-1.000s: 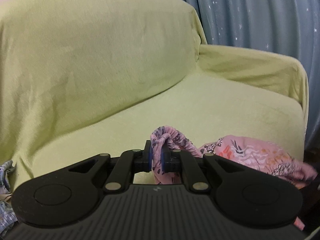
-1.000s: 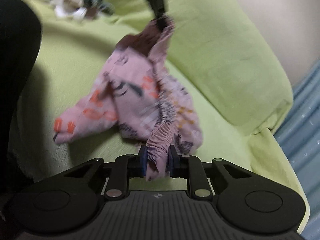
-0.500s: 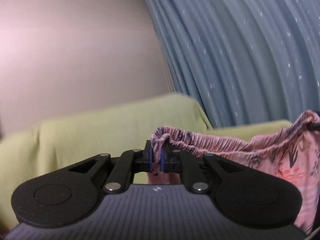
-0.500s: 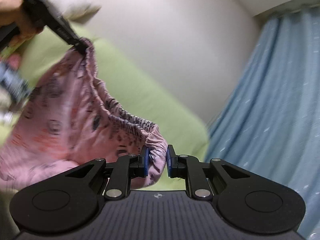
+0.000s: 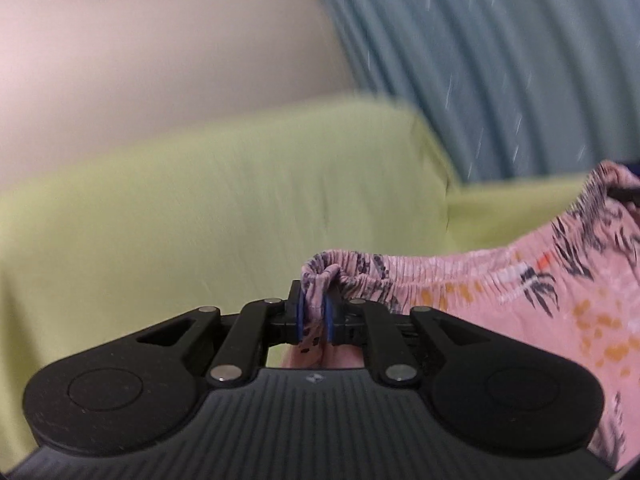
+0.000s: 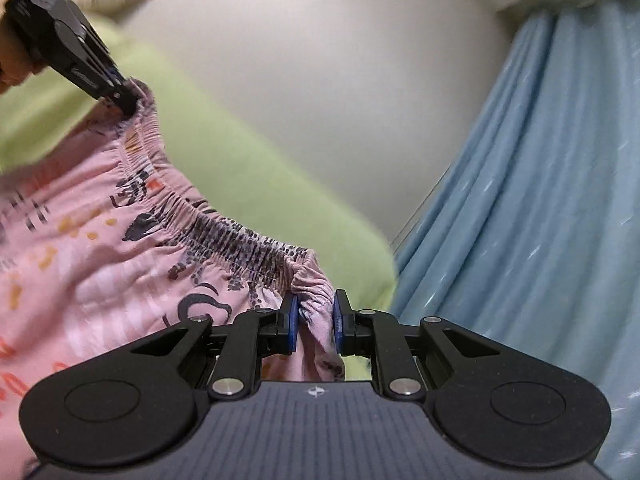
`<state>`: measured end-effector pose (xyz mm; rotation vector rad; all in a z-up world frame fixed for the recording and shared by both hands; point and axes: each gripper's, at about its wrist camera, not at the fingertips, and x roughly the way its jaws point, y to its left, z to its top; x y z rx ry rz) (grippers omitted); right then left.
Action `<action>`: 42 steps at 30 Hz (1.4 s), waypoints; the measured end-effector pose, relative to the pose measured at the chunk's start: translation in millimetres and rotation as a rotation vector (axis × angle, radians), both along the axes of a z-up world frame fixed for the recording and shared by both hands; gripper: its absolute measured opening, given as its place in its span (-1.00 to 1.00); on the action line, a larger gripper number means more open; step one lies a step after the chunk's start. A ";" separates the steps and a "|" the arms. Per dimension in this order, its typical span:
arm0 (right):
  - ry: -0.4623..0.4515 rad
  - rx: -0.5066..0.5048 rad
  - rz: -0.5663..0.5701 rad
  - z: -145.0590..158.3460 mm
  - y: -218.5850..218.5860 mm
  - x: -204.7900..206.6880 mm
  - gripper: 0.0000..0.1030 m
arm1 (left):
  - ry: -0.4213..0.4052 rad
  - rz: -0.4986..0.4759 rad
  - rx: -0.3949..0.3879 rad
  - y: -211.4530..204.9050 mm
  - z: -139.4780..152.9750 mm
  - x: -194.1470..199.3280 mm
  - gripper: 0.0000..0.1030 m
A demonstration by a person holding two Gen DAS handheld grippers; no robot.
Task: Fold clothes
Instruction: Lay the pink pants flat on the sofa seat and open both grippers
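The pink printed garment (image 6: 100, 264) was light and very soft, I judged, with nothing stiff in it except the gathered elastic waistband (image 6: 224, 236). Such cloth hangs and folds by itself, so the best place to hold it seemed to be the two ends of that waistband, where the fabric is thick and does not slip easily.

That is where I held it. My left gripper (image 5: 313, 316) had one end of the waistband bunched between its blue pads, and its jaws were opening a little, though the cloth was still pressed between them. My right gripper (image 6: 315, 322) was closed on the other end, with a narrow gap filled by the folded fabric.

The garment was in the air, in front of the green covered sofa (image 5: 200, 208), and the waistband was stretched almost straight between my two grippers, while the body of it hung down below. The blue curtain (image 6: 540, 180) was behind.

Both grippers pointed nearly level. In the right view my left gripper appeared high at the upper left, held by a hand (image 6: 14, 68).
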<state>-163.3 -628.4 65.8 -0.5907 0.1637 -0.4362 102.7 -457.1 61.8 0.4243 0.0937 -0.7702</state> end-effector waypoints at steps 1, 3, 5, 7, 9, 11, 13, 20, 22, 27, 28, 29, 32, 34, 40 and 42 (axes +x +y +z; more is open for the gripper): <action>0.034 0.019 -0.005 -14.3 -21.8 23.5 -0.68 | 0.033 0.009 0.023 -15.0 -21.4 18.6 -0.75; 0.118 0.091 -0.018 -46.9 -64.1 69.4 -0.60 | 0.125 0.025 0.062 -42.2 -64.4 57.1 -0.54; 0.203 0.177 -0.045 -75.8 -98.2 102.3 -0.38 | 0.204 0.058 0.080 -55.3 -97.6 81.9 -0.24; 0.236 0.294 -0.072 -98.8 -116.8 118.9 -0.38 | 0.246 0.073 0.072 -51.3 -115.5 92.9 -0.19; 0.222 0.383 -0.086 -111.6 -126.1 112.0 -0.38 | 0.269 0.080 0.063 -40.9 -127.0 97.7 -0.03; 0.223 0.448 -0.113 -120.3 -128.5 97.2 -0.32 | 0.291 0.072 0.054 -19.2 -130.9 97.9 0.16; 0.216 0.540 -0.133 -122.4 -124.6 76.1 -0.19 | 0.336 0.054 0.066 10.5 -129.0 92.0 0.21; 0.135 0.813 -0.167 -101.5 -86.0 7.2 0.00 | 0.413 0.033 0.182 94.9 -131.0 69.2 0.28; 0.130 0.832 -0.192 -104.4 -70.2 -10.2 0.08 | 0.421 0.038 0.215 115.2 -135.0 61.2 0.28; 0.164 0.793 -0.296 -117.9 -59.0 -38.5 0.08 | 0.514 0.046 0.213 147.9 -146.2 52.5 0.12; 0.171 0.761 -0.317 -118.3 -58.0 -43.8 0.13 | 0.503 0.047 0.216 149.9 -146.6 48.4 0.04; 0.177 0.722 -0.337 -118.9 -55.9 -51.4 0.20 | 0.492 0.047 0.219 151.8 -147.0 44.3 0.01; 0.215 0.664 -0.383 -126.7 -59.9 -66.9 0.56 | 0.470 0.050 0.225 150.6 -146.5 36.2 -0.13; 0.238 0.678 -0.409 -129.0 -70.3 -74.3 0.56 | 0.451 0.054 0.236 144.9 -145.4 31.7 -0.13; 0.102 0.756 -0.465 -116.4 -78.3 -101.3 0.86 | 0.438 0.019 0.176 125.4 -126.5 -0.3 -0.13; 0.041 0.784 -0.484 -112.3 -74.4 -105.5 0.87 | 0.467 -0.023 0.131 116.8 -112.5 -20.6 -0.13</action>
